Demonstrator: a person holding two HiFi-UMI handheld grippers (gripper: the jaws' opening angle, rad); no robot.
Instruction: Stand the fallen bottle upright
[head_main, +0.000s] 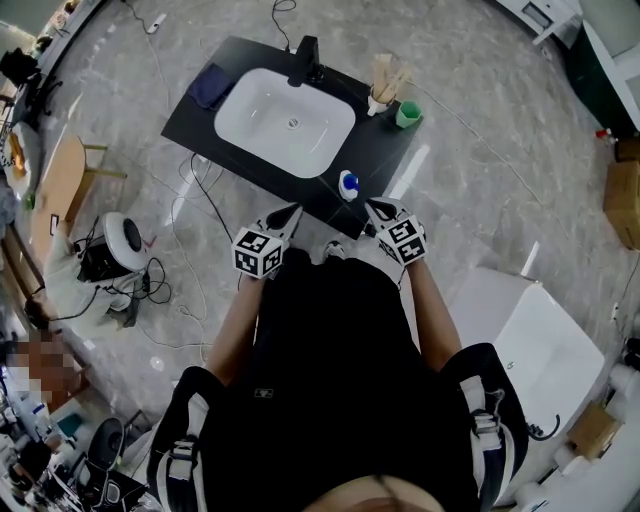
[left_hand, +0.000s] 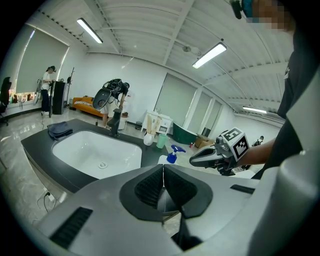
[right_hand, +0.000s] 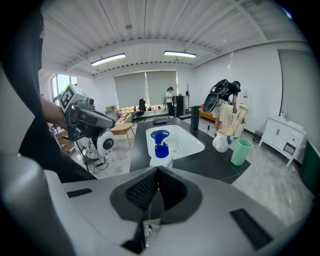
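A white bottle with a blue pump top (head_main: 348, 185) stands upright near the front edge of the black counter (head_main: 190, 115), just right of the white sink (head_main: 285, 120). The bottle (left_hand: 171, 155) shows beyond my left jaws, and the bottle (right_hand: 160, 150) shows right ahead of my right jaws. My left gripper (head_main: 295, 210) is shut and empty, a little left of the bottle and short of the counter edge. To the bottle's right my right gripper (head_main: 372, 208) is shut too, holding nothing. Neither gripper touches the bottle.
A black faucet (head_main: 303, 60) stands behind the sink, and a dark cloth (head_main: 210, 85) lies at the counter's left end. A white holder with wooden utensils (head_main: 385, 90) and a green cup (head_main: 407, 115) stand at the right end. Cables and a round white device (head_main: 120, 245) lie on the floor to the left.
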